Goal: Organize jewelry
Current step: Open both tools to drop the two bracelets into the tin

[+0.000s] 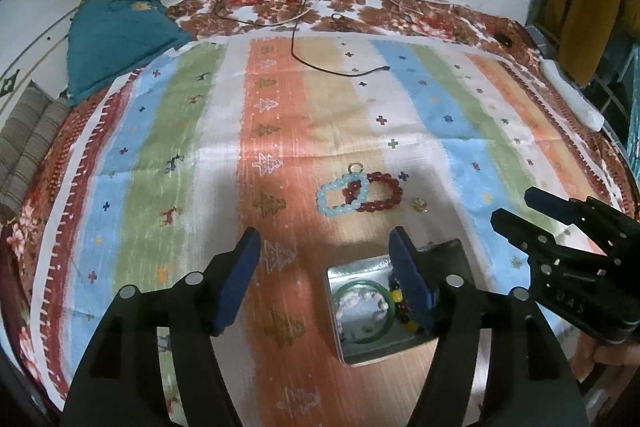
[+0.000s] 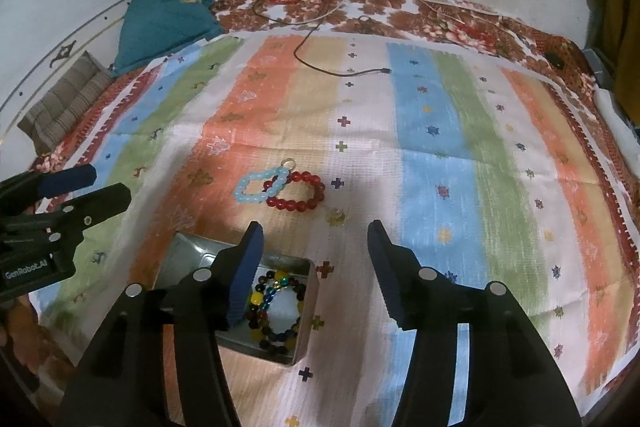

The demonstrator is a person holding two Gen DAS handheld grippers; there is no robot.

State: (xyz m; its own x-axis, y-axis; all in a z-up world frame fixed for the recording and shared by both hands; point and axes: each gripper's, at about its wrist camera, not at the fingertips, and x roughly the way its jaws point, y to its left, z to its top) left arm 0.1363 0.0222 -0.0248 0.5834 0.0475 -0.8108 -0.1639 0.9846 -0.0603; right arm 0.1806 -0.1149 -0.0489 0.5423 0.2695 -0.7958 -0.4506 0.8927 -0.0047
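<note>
Tin (image 2: 308,291) on striped cloth (image 2: 440,155) holds several bracelets. Blue bracelet (image 2: 260,185) and red bracelet (image 2: 300,193) lie overlapped beyond it. Left gripper (image 1: 324,247) wide, empty. Right gripper (image 2: 316,239) wide, empty. Advice: take 1 bracelet only, pinch beads clear of overlap, lift before carrying to tin.

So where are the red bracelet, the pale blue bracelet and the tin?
red bracelet (image 2: 304,203), right wrist view, on its near beads.
pale blue bracelet (image 2: 244,193), right wrist view, on its left beads.
tin (image 1: 334,281), left wrist view, on its left wall.
</note>
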